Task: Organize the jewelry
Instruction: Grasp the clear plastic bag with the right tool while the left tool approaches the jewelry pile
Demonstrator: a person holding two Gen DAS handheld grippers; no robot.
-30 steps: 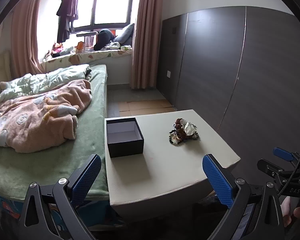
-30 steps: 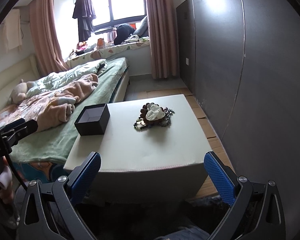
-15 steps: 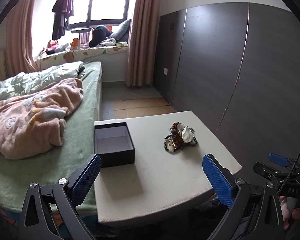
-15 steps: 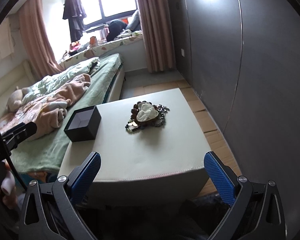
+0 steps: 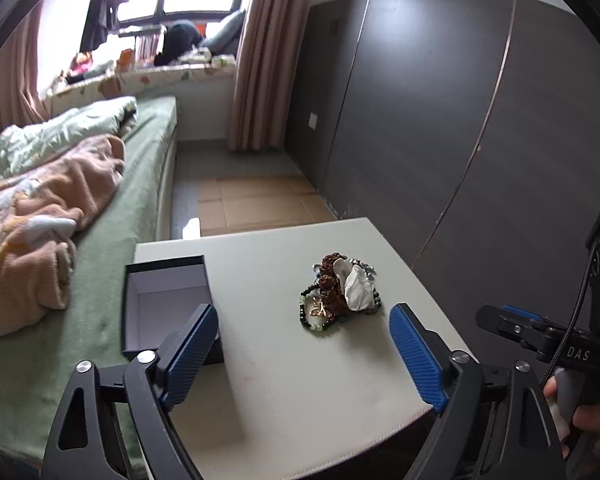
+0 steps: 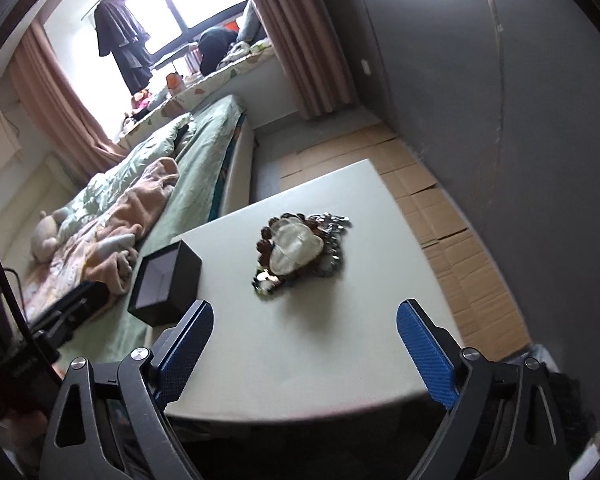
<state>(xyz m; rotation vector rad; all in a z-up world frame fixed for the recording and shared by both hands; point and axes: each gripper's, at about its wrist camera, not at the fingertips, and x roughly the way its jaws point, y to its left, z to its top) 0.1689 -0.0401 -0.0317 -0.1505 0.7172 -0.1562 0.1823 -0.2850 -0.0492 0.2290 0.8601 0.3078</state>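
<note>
A tangled pile of jewelry [image 5: 340,294] [image 6: 300,246], brown and green bead strings with a white piece on top, lies on the pale square table [image 5: 300,376] [image 6: 308,328]. An open black box [image 5: 164,304] [image 6: 166,284] with a pale inside stands at the table's left edge. My left gripper [image 5: 304,344] hovers over the table's near part, short of the pile, its jaws closing with nothing between them. My right gripper [image 6: 304,338] hangs above the near edge, jaws also closing on nothing.
A bed [image 5: 100,264] with a green sheet and a peach blanket [image 5: 36,224] runs along the table's left side. A dark panelled wall [image 5: 460,120] stands to the right. Cardboard sheets [image 6: 452,216] cover the floor beyond the table. A hand [image 5: 592,420] holds the right gripper's handle.
Both grippers have moved forward and down toward the table, so the pile and box look larger. Both pairs of jaws have narrowed a little. The right view has rolled.
</note>
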